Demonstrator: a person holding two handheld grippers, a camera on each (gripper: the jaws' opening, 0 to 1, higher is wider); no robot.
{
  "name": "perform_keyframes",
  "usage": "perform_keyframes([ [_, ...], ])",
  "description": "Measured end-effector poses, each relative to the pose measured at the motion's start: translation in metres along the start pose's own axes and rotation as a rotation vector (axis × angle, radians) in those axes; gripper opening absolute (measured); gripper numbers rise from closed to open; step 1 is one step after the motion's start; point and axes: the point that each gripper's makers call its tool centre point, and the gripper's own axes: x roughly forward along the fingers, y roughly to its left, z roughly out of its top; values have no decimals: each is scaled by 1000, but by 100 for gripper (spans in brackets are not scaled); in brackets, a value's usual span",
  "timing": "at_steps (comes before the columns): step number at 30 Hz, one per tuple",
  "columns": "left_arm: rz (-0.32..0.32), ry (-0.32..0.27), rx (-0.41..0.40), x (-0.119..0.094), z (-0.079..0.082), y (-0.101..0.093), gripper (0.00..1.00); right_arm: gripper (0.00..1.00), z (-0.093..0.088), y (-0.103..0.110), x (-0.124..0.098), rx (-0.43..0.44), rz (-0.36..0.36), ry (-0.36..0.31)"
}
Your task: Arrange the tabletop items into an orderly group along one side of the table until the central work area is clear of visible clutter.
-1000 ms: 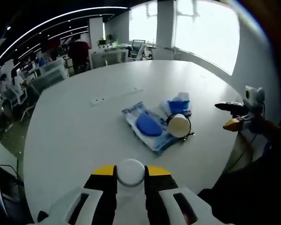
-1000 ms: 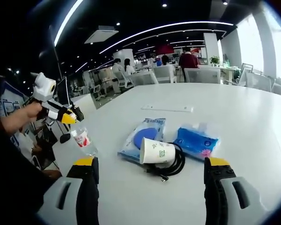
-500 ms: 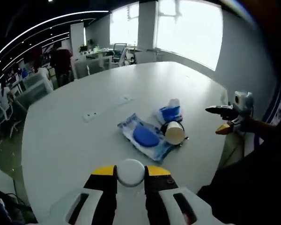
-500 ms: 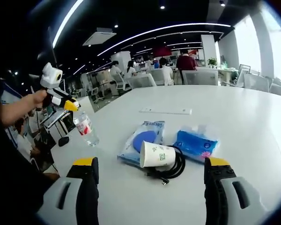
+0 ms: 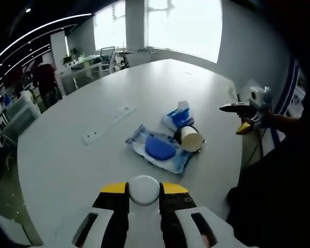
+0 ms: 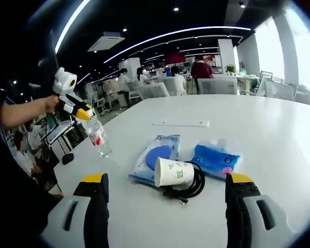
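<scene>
My left gripper (image 5: 144, 192) is shut on a clear water bottle (image 5: 144, 189), whose white cap shows between the yellow-tipped jaws. In the right gripper view that bottle (image 6: 99, 140), red-labelled, hangs from the left gripper (image 6: 87, 114) above the table's left edge. A cluster lies mid-table: a blue wipes pack (image 5: 159, 150), a blue tissue pack (image 5: 179, 117), and a paper cup (image 5: 191, 138) on its side over a black cable (image 6: 194, 184). My right gripper (image 6: 166, 179) is open, jaws wide, short of the cup (image 6: 173, 171). It also shows as the right gripper (image 5: 231, 119) off the table's right edge.
A flat white strip (image 5: 107, 124) lies on the round white table (image 5: 67, 160) beyond the cluster. People and office chairs (image 6: 217, 82) stand at desks past the far edge. Bright windows (image 5: 181, 26) are behind the table.
The left gripper has carried the bottle higher and further in over the table's edge. The right gripper has stayed open and nearly still. The cluster has not moved.
</scene>
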Motion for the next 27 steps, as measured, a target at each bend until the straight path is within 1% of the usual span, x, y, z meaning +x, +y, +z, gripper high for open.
perform_keyframes([
  [5, -31, 8, 73, 7, 1, 6, 18, 90, -1, 1, 0, 0, -9, 4],
  [6, -53, 7, 115, 9, 2, 6, 18, 90, -1, 2, 0, 0, -9, 4],
  [7, -57, 14, 129, 10, 2, 7, 18, 90, -1, 2, 1, -2, -9, 6],
  [8, -75, 13, 160, 12, 3, 8, 18, 90, -1, 3, 1, -7, -10, 8],
  [11, -104, 24, 198, 16, 4, 10, 18, 90, -1, 3, 1, -5, -13, 9],
  [13, -124, 23, 209, 19, 6, 13, 18, 90, -2, 4, 1, -4, -16, 10],
  [16, -159, 40, 223, 24, 6, 15, 18, 90, -4, 5, 0, -2, -21, 13],
  [19, -163, 51, 232, 28, 6, 19, 18, 90, -6, 6, -1, 2, -23, 15],
  [20, -168, 65, 267, 31, 5, 21, 18, 90, -8, 6, -2, 3, -24, 18],
  [22, -182, 79, 303, 32, 4, 20, 18, 90, -10, 7, -2, 2, -27, 22],
  [24, -189, 89, 320, 33, 4, 23, 18, 90, -10, 7, -2, 3, -29, 23],
  [25, -190, 100, 345, 35, 3, 25, 18, 90, -10, 7, -2, 4, -32, 23],
  [27, -178, 120, 371, 37, 3, 28, 18, 90, -11, 7, -1, 5, -34, 25],
])
